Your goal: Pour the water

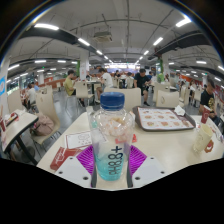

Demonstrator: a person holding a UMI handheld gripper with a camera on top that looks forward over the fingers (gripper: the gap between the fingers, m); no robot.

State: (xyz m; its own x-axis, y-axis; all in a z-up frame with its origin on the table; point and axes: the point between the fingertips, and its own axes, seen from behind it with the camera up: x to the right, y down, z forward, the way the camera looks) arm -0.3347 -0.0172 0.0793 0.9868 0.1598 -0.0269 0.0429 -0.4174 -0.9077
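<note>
- While the gripper point(112, 160) holds the bottle point(111, 135) between its two purple pads point(85, 160), the bottle could slip, because its sides look smooth and the squeeze is only on its lower half.
- At the left of the table point(170, 150), near its front edge, lies a red flat thing point(62, 157). I cannot tell what it is. If the bottle swings that way, water could splash on it.
- Both fingers press on the bottle, so the jaws are closed around it about as wide as the bottle is.
- Its blue cap point(112, 100) is on. With the cap on, no water can come out, so tipping it now would pour nothing.
- Squeezing too hard could dent the soft plastic and push water out fast once the cap is off.
- To the right, farther back on the table, sits a tray point(165, 119). A wide swing of the bottle could bump it.
- Near the right edge stands a small pale thing that may be a cup point(203, 139). It is well apart from the bottle, so water could spill on the table if the pour starts too soon.
- People point(105, 78) sit at tables behind, and a bump from one could shake the hold.
</note>
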